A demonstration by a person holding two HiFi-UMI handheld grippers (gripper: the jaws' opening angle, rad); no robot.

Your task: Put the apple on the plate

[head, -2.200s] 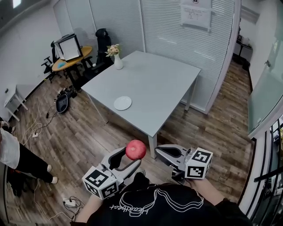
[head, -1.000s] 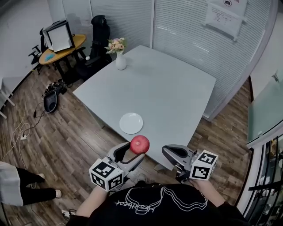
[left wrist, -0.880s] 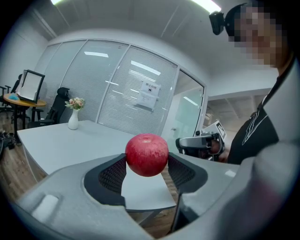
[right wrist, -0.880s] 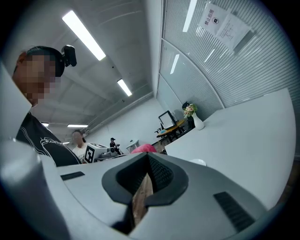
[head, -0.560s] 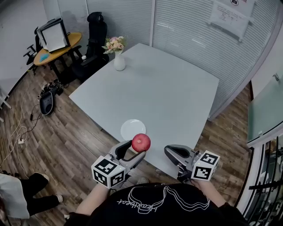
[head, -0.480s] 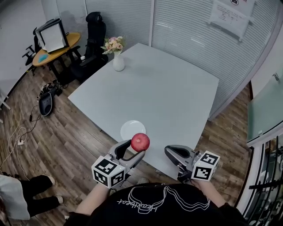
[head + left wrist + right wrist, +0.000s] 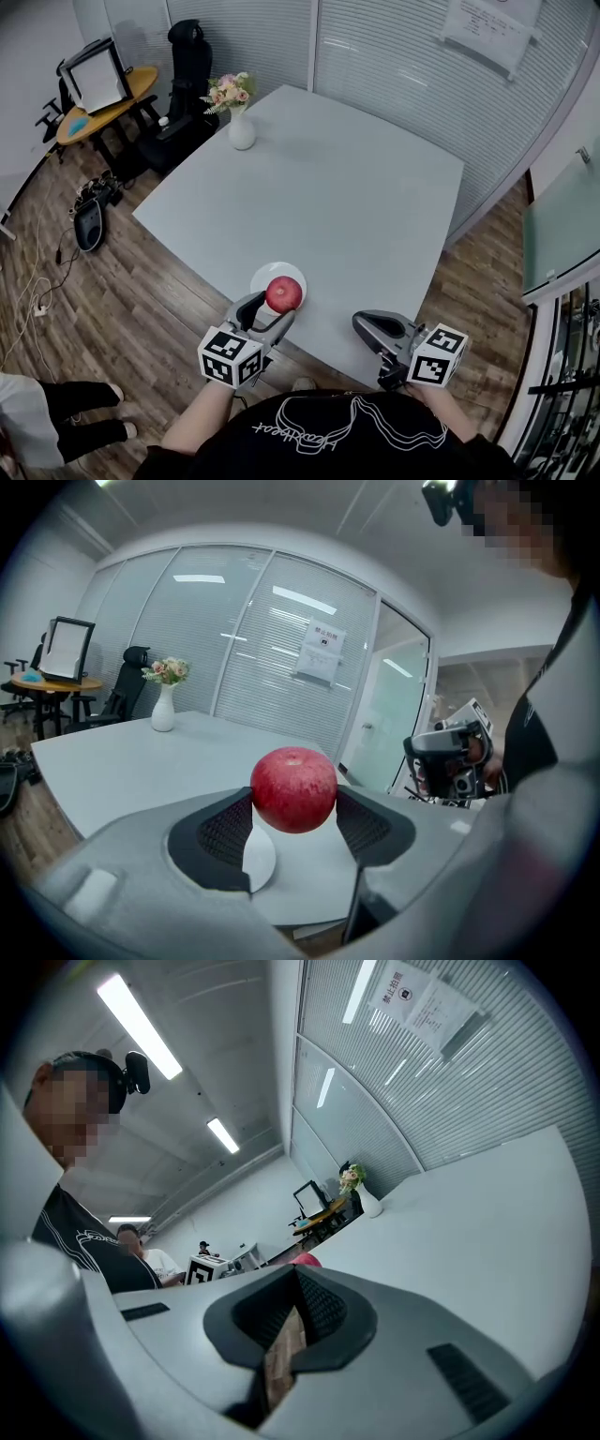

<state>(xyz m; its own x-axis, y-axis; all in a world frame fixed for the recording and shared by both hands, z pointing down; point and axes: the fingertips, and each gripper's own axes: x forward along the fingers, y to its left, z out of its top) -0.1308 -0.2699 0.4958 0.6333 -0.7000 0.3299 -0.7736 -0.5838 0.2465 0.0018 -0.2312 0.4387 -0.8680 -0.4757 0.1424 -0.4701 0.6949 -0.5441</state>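
Note:
My left gripper (image 7: pixel 274 306) is shut on a red apple (image 7: pixel 284 293), pinched between both pads. In the head view the apple hangs over a white plate (image 7: pixel 263 275) near the front edge of the grey table (image 7: pixel 366 197). The left gripper view shows the apple (image 7: pixel 293 789) in the left gripper (image 7: pixel 294 806), with the plate (image 7: pixel 261 857) below and just behind it. My right gripper (image 7: pixel 363 324) is shut and holds nothing, off to the right at the table's front edge. In the right gripper view its jaws (image 7: pixel 296 1288) meet at the tips, and a sliver of the apple (image 7: pixel 306 1260) shows beyond.
A white vase of flowers (image 7: pixel 240 129) stands at the table's far left corner. Beyond it are a black chair (image 7: pixel 186 47) and a round wooden desk (image 7: pixel 98 101). Cables and a bag (image 7: pixel 86 225) lie on the wood floor at left. A person's legs (image 7: pixel 66 412) stand at bottom left.
Both grippers have come forward to the table's front edge and sunk a little. The apple, held throughout, now sits over the plate instead of short of it.

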